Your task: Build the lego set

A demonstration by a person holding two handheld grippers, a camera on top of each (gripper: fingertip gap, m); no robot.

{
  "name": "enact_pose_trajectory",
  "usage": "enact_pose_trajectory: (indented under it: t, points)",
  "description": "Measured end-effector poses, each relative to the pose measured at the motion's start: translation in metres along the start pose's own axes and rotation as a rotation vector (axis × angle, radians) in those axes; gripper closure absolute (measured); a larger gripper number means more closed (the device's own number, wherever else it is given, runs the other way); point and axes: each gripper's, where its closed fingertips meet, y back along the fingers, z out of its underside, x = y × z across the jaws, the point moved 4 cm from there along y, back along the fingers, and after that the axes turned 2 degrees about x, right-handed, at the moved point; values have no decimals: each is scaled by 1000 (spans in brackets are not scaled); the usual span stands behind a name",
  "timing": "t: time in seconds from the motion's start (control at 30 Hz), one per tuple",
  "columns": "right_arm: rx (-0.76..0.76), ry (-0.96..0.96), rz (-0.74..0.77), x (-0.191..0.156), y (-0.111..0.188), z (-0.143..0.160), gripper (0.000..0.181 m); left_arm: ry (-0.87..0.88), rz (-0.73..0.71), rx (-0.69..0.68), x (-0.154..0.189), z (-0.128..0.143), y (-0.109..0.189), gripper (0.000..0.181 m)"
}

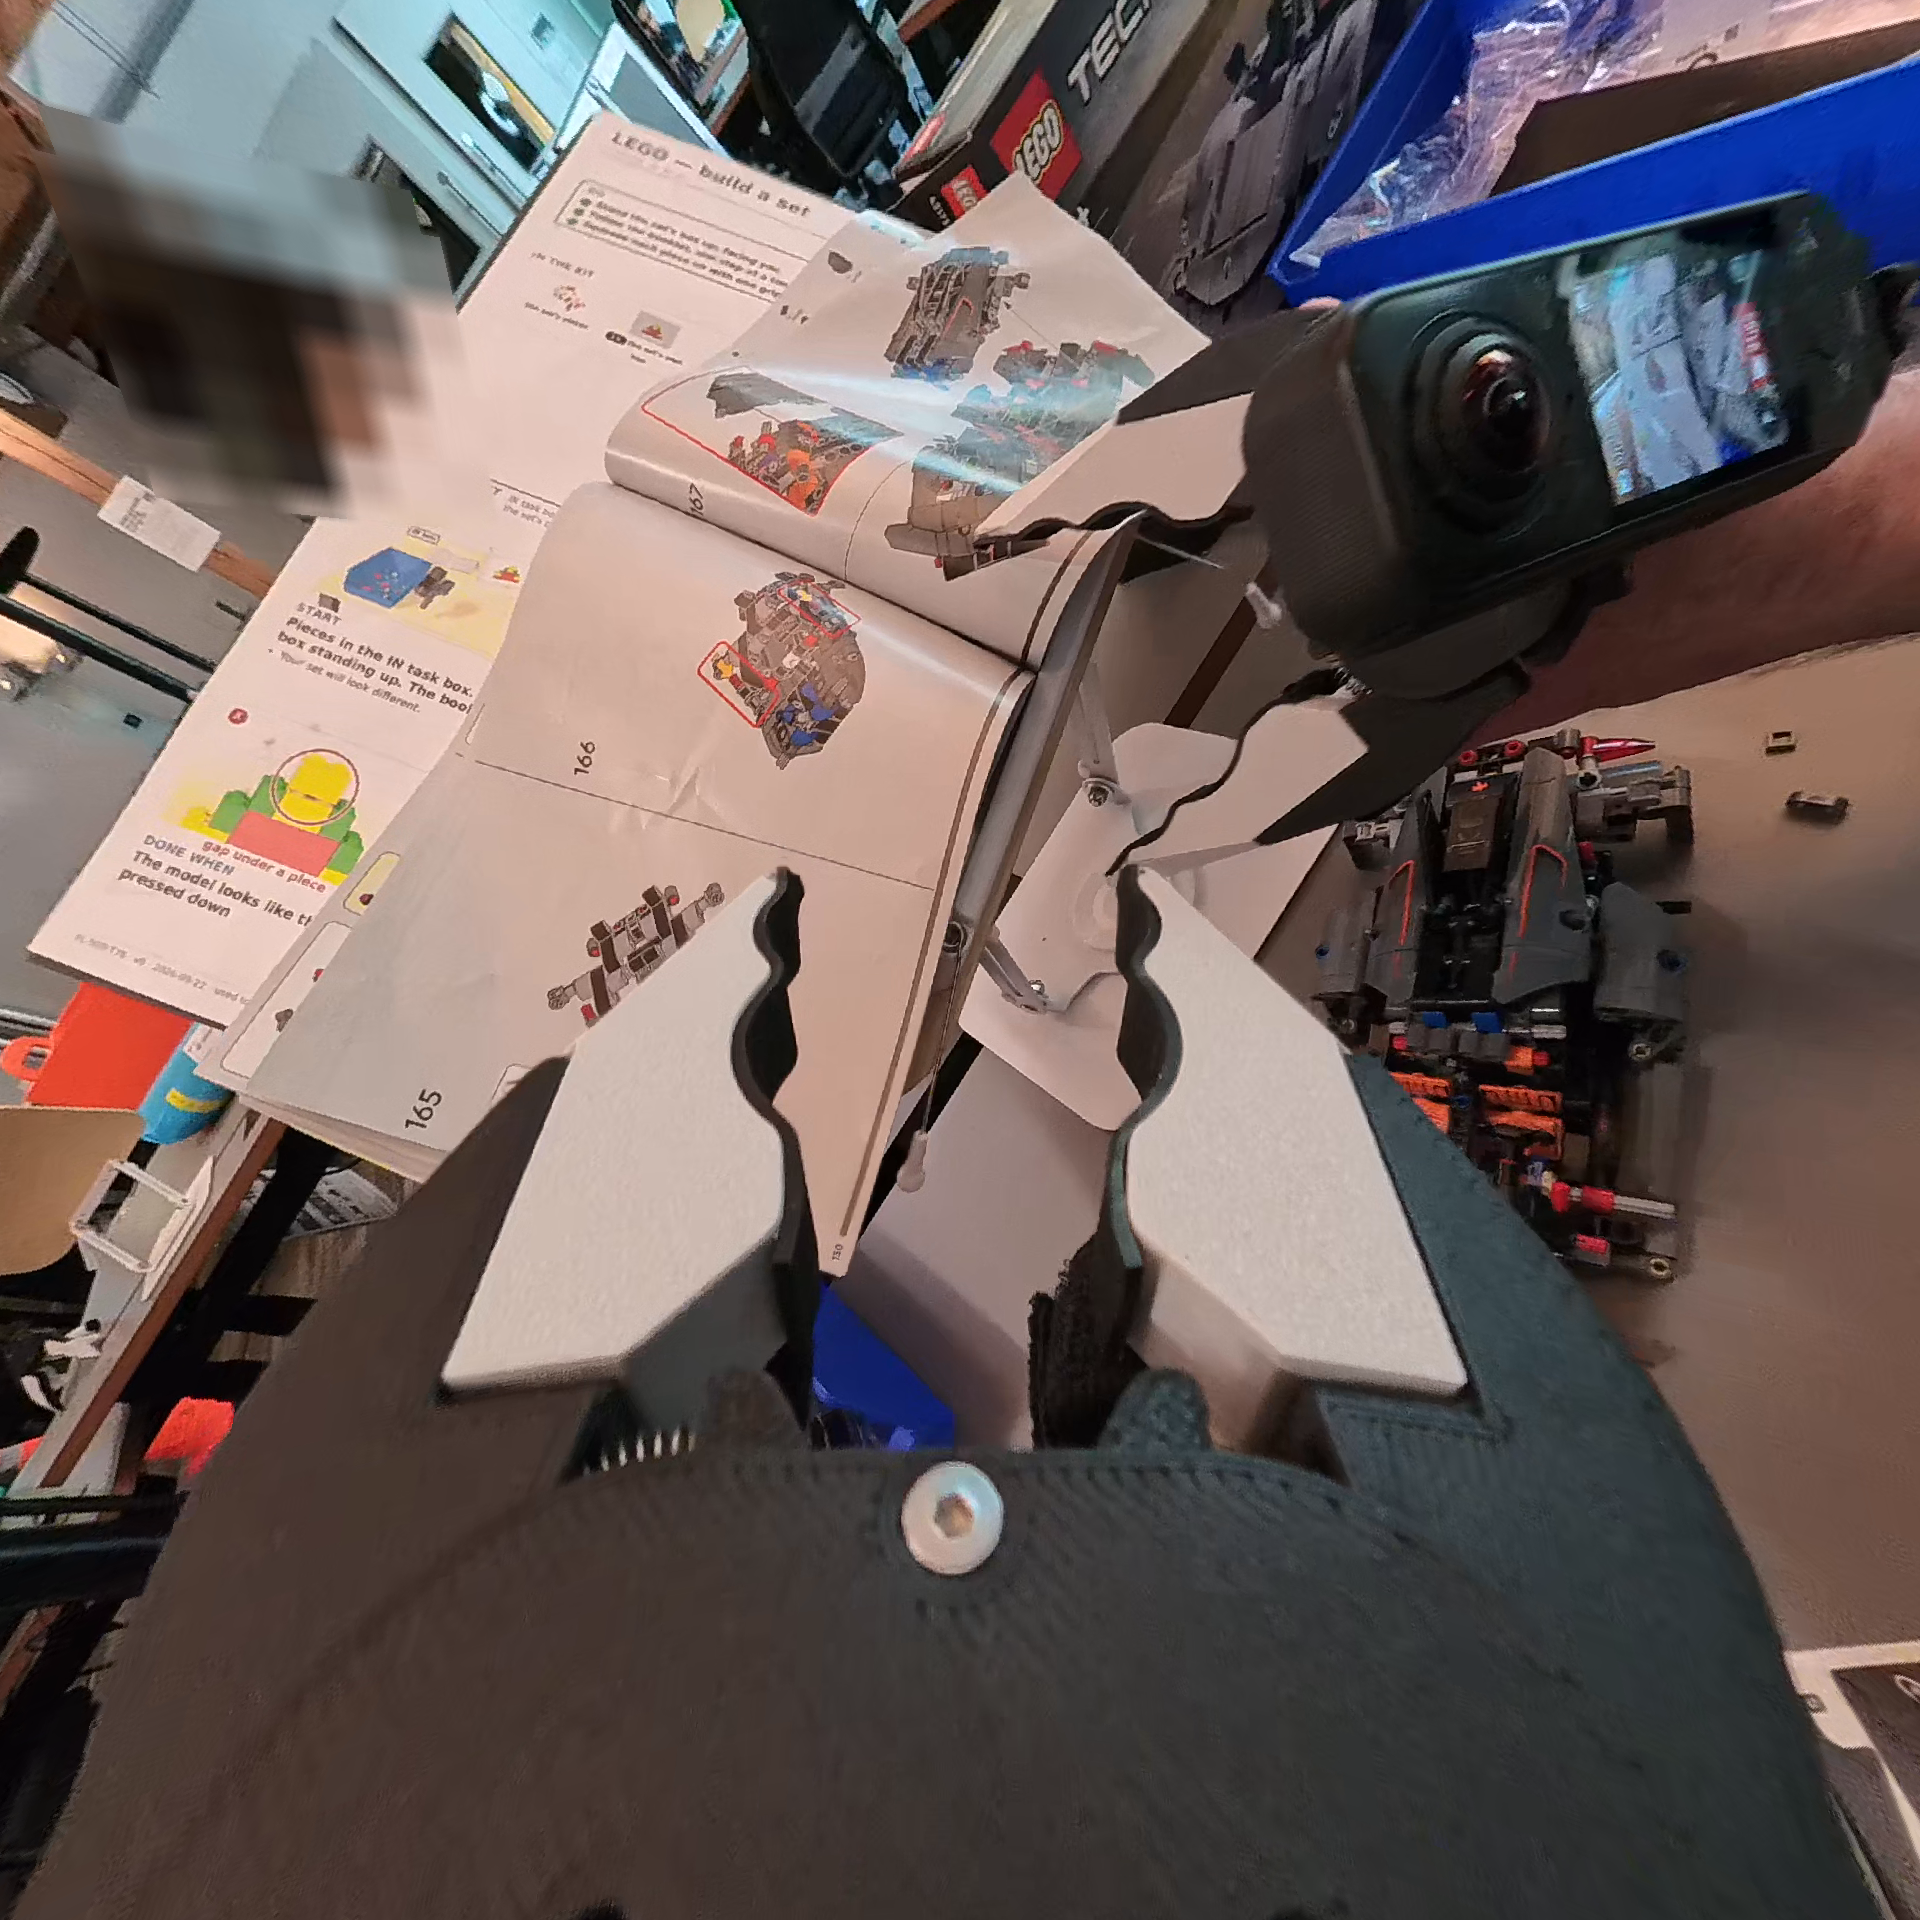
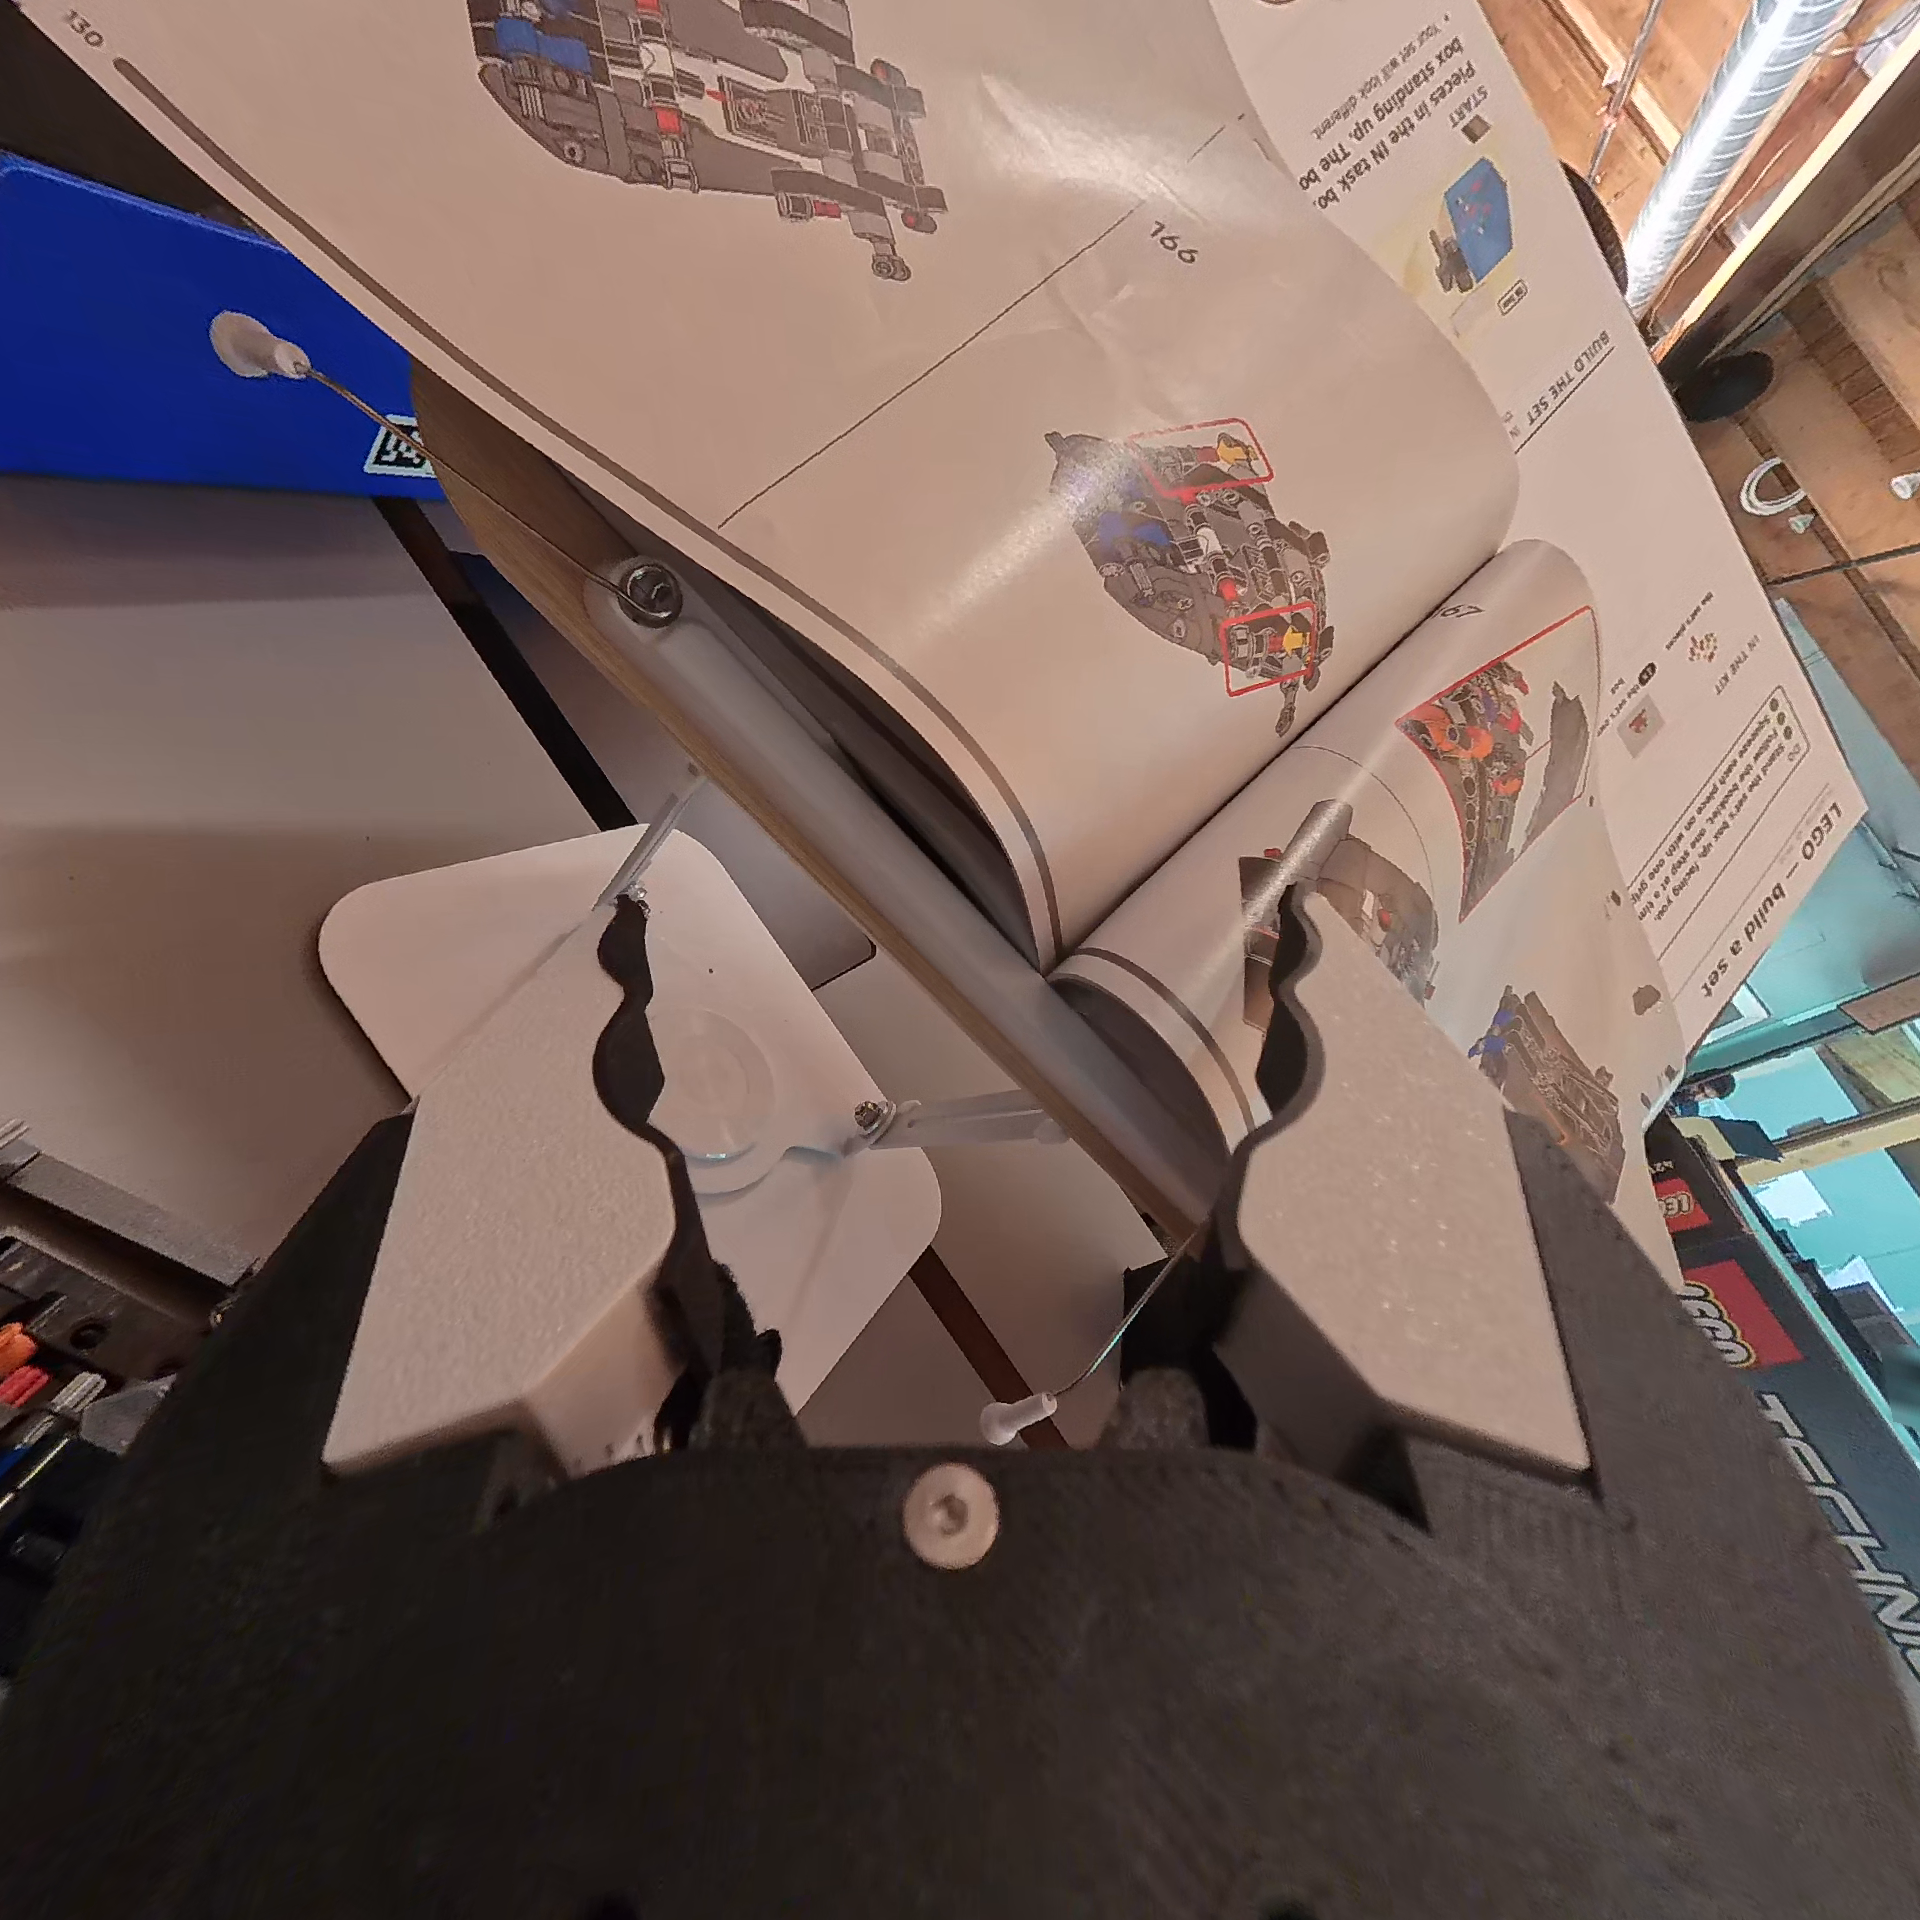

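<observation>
Between your two tools stands the open white instruction booklet (image 1: 727, 748), propped on a white metal book stand (image 1: 1132, 831) with thin wire page holders. Your left tool (image 1: 961, 894), black-bodied with white finger plates and wavy black pads, has its fingers apart and grips nothing; its tips hover just before the booklet's lower page edge and the stand's base. Your right tool (image 1: 1117, 707), seen from the left wrist view with its black camera (image 1: 1558, 416) facing you, also has its fingers spread wide: the upper fingertip lies at the edge of the booklet's right-hand page, the lower one hangs near the stand's base. From the right wrist view, the right tool (image 2: 956, 914) straddles the stand's ledge, with one finger (image 2: 1340, 1039) over the printed page and the other over the stand's white base plate (image 2: 436, 935); whether either finger touches the paper, you cannot tell.

To the right of the left tool, well apart from both tools, the dark grey and black brick-built vehicle (image 1: 1507, 987) with orange and red details lies on the grey worktop (image 1: 1766, 1351). Two small dark loose pieces (image 1: 1816, 802) lie beyond it. Behind the booklet leans a large white printed instruction sheet (image 1: 343, 665); a black set box (image 1: 1039, 114) and a blue plastic bin (image 1: 1558, 197) sit farther back.
</observation>
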Motion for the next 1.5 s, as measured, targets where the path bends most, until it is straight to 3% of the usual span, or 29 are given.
enact_pose_trajectory:
  t: [0.4, 0.83, 1.5]
  points:
    - [18, 8, -9, -4, 2, -6, 64, 137, -67, -72, -29, 50, -33, 119]
    - [21, 19, -27, -11, 2, -8, 65, 212, -37, -202, -31, 95, -59, 120]
    - [39, 36, -52, -20, 5, -16, 67, 227, -19, -241, -28, 106, -66, 123]
